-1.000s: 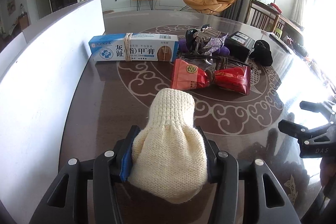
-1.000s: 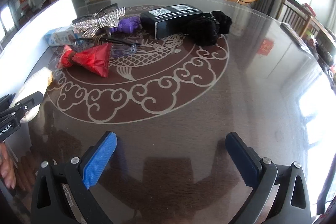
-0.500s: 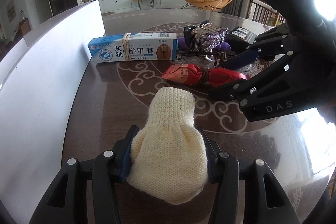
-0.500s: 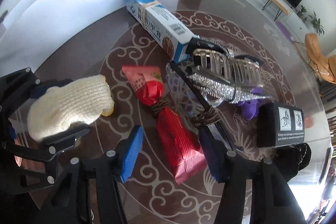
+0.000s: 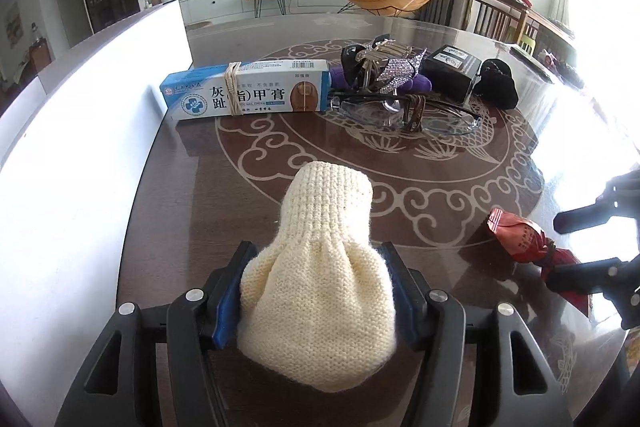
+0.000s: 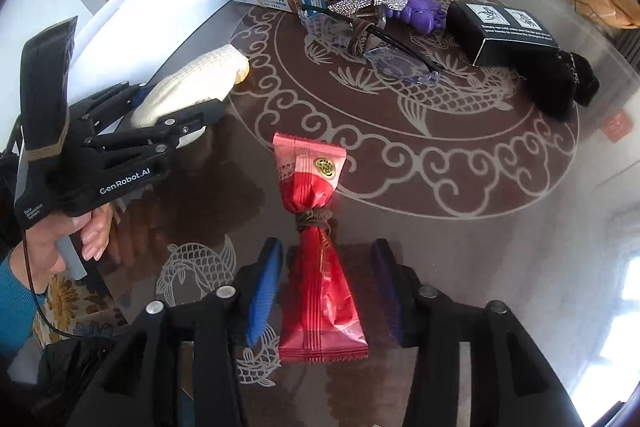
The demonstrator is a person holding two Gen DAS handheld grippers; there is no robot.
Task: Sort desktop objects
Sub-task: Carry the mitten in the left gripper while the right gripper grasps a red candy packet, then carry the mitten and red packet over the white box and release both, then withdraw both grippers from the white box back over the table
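Observation:
A cream knitted pouch (image 5: 320,287) sits between the blue pads of my left gripper (image 5: 314,251), low over the dark table near the white board. The jaws are opening, but both pads still lie against the pouch's sides. The right wrist view shows the same pouch (image 6: 200,79) in the left gripper (image 6: 180,99). My right gripper (image 6: 326,247) is shut on a red snack packet (image 6: 316,267) tied at its waist, which points away along the fingers. In the left wrist view that packet (image 5: 520,239) hangs tilted just above the table at the right gripper (image 5: 556,249).
Across the table lie a blue-and-white ointment box (image 5: 248,95), clear glasses (image 5: 400,111), a rhinestone hair clip (image 5: 384,67), a black box (image 5: 452,67) and a black furry item (image 5: 496,87). A white board (image 5: 80,167) runs along the left. A hand (image 6: 60,247) holds the left gripper.
The right gripper went from wide open to closed around the red packet at the table's centre, then carried it to the near right. The left gripper stayed put with the pouch.

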